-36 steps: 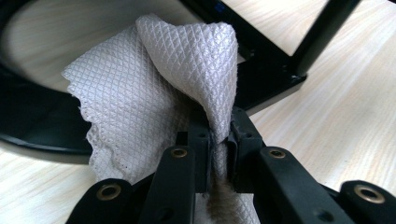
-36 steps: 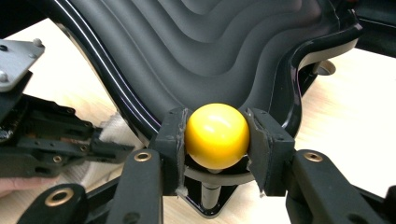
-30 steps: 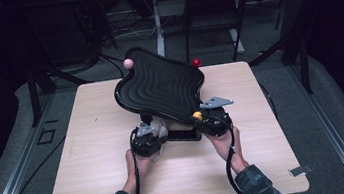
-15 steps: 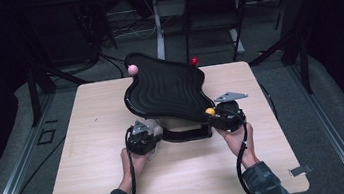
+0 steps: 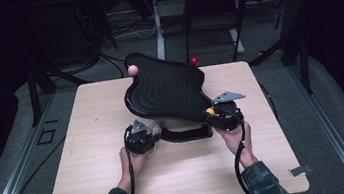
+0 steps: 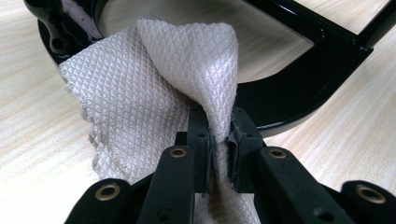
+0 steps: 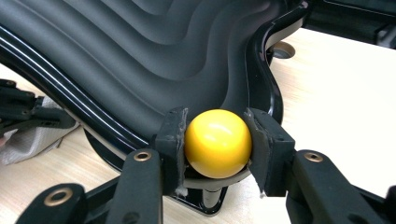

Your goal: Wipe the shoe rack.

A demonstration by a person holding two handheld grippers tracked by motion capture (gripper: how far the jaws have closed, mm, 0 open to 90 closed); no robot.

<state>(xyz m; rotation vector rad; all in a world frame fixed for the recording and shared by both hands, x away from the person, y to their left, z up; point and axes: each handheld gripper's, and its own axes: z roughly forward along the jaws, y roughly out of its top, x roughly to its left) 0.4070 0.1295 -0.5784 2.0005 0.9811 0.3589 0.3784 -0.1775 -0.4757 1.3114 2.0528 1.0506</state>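
**Grippers Clamped on Cloth and Ball, Wiping Barely Begun**

Left gripper (image 6: 217, 140) was closed tight on a fold of white waffle-weave cloth (image 6: 154, 84), which bunched upward from the jaws and draped against the black stand frame (image 6: 308, 79) under the tray. Right gripper (image 7: 217, 142) was clamped on a glossy yellow ball (image 7: 218, 142) seated at the tray's near corner, a pad pressing it from each side.

By my reading, the job was a wipe-down of the wavy black tray (image 5: 166, 90), and it was at an early stage: the cloth was in hand and touching the stand, while the ribbed top surface looked untouched by it.

From the high view, the tray sat tilted on its stand at the counter's (image 5: 96, 187) centre, its high end toward 12 o'clock. A pink ball (image 5: 132, 70) capped the corner at 11 o'clock, a red ball (image 5: 194, 62) the one at 1 o'clock. The matte ribs curved in soft waves inside a shiny raised rim.
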